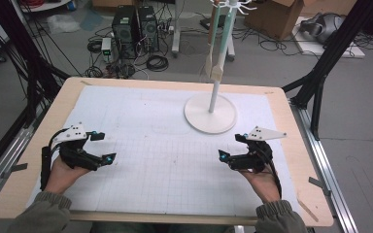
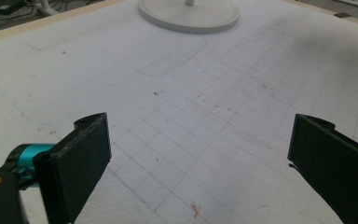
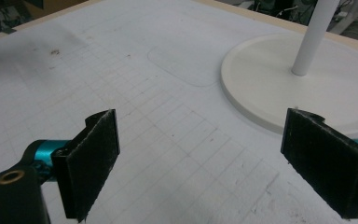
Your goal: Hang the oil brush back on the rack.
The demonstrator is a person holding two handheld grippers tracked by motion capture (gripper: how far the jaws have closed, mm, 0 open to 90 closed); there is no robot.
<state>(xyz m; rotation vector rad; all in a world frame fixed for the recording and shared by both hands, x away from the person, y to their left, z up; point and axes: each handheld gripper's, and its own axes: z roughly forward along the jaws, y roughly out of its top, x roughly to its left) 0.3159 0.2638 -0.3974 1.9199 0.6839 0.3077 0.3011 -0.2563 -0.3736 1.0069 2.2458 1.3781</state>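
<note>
Nearest the person, the left gripper (image 1: 102,147) at about 8 o'clock and the right gripper (image 1: 232,147) at about 4 o'clock hover low over the white gridded mat (image 1: 141,126), each with jaws spread wide and nothing between them. Farther off, at about 1 o'clock, stands the white rack stand (image 1: 210,113) on its round base, with a pale utensil (image 1: 217,68) hanging beside the pole. Judging by this, no grasp has begun; the reach to the stand is all left to do.

I am working in a lab: computer towers (image 1: 136,30) and tangled cables (image 1: 156,62) sit on the bare floor, cardboard boxes (image 1: 277,17) behind, black frame struts (image 1: 337,41) around the table (image 1: 291,145).
</note>
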